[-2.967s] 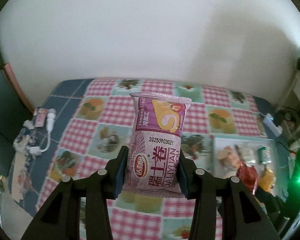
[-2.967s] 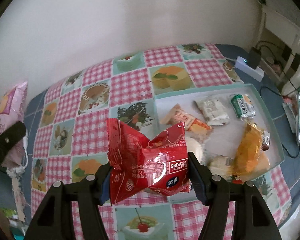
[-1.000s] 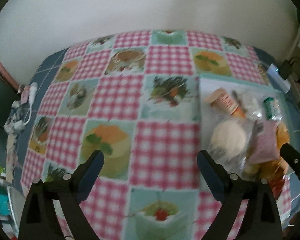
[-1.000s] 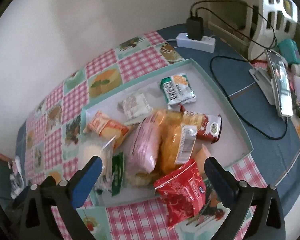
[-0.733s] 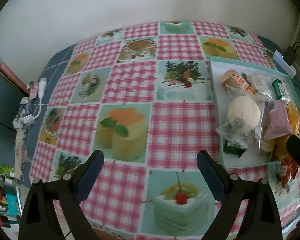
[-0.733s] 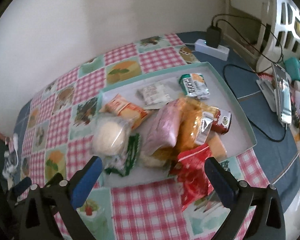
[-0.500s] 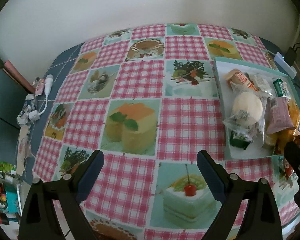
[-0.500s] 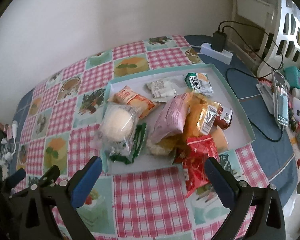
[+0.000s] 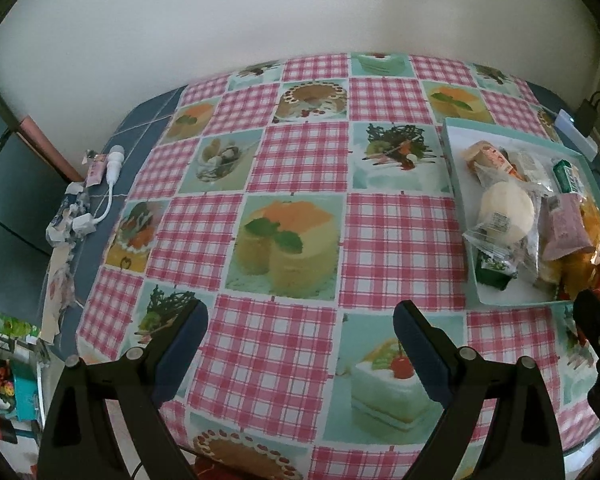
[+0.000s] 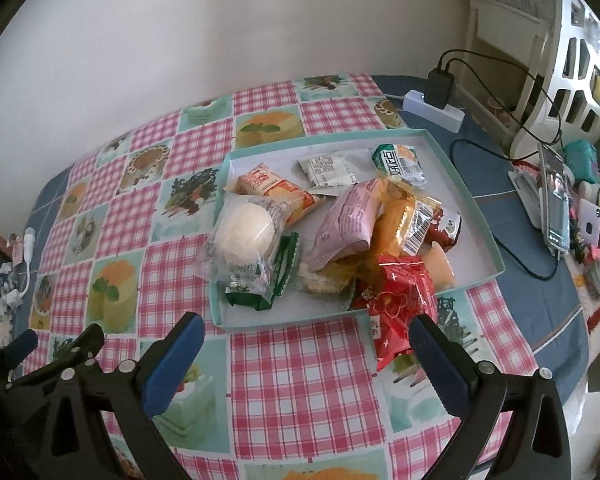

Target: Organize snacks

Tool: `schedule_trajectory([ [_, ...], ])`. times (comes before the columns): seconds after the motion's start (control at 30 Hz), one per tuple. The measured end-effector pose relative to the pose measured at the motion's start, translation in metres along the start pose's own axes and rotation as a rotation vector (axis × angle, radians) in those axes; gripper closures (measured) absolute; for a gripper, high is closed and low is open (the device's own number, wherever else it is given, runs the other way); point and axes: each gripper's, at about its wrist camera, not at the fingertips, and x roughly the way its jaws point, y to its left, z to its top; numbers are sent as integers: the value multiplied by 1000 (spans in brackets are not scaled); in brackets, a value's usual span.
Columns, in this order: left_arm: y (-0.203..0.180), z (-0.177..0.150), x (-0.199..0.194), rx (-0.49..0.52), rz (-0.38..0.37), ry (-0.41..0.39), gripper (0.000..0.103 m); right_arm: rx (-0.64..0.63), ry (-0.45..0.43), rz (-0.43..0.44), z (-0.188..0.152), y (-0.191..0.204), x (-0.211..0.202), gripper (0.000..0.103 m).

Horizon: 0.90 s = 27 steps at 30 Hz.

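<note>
One tray (image 10: 476, 204), about ten snack packets (image 10: 340, 228), one tablecloth (image 9: 296, 208), one power strip (image 10: 436, 110), two phones (image 10: 556, 200)

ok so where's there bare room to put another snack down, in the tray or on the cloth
The shallow teal-rimmed tray is bare only along its far right strip, beside the green-and-orange packet. Its middle and near edge are piled up, and the red foil packet overhangs the rim. The pink checked tablecloth left of the tray is wide open.

Plain white wall (image 9: 260, 12) behind the checked tablecloth (image 9: 300, 168).
</note>
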Motion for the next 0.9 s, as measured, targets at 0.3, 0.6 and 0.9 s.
schedule_trajectory([
  [0.3, 9, 3, 2, -44, 9, 3, 9, -1, 0, -4, 0, 0, 0, 0],
  [0.6, 12, 4, 5, -49, 4, 11, 9, -17, 6, -1, 3, 1, 0, 0],
  [0.9, 13, 5, 7, -54, 2, 19, 9, -20, 14, -4, 5, 2, 5, 0],
])
